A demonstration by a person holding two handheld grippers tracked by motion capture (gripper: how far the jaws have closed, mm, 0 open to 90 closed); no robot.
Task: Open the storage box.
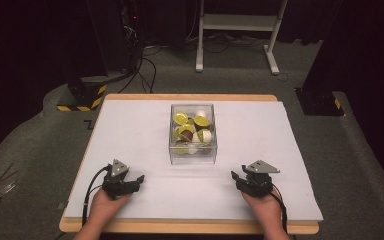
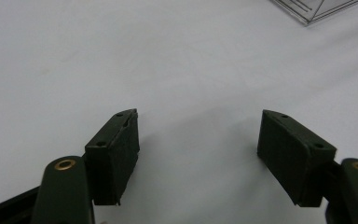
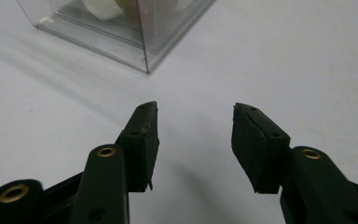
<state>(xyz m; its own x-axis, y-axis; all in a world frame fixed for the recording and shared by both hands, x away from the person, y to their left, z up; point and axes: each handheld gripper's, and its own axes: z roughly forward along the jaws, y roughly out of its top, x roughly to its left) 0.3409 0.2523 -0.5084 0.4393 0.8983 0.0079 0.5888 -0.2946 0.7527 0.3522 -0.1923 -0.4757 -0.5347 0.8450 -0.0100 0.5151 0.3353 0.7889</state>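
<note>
The person's two hands are coming in over the near edge of the table [image 1: 190,227], the left hand [image 1: 105,205] and the right hand [image 1: 265,207] each gripping a tool. Under them the white mat [image 1: 130,145] is covering almost the whole top, leaving a thin strip of wood showing along the near and far edges. Its left and right borders are lying just inside the table's sides, and grey floor is surrounding the table on all sides.

Next in size, the clear box [image 1: 193,133] is sitting at the middle of the mat, toward the far half, with wide bare mat to its left, right and front. Inside it, yellow-green, white and brown round pieces [image 1: 195,131] are lying heaped together, several touching the walls.

The left gripper [image 1: 136,181] is resting low near the front left of the mat, its jaws standing wide apart with nothing between them; in the left gripper view [image 2: 198,140] only bare mat is lying between them, and a corner of the box [image 2: 317,9] is showing well ahead.

The right gripper [image 1: 236,177] is sitting near the front right, its jaws partly apart and holding nothing. In the right gripper view [image 3: 196,135] they are pointing at the box's near corner [image 3: 144,46], with open mat between.
</note>
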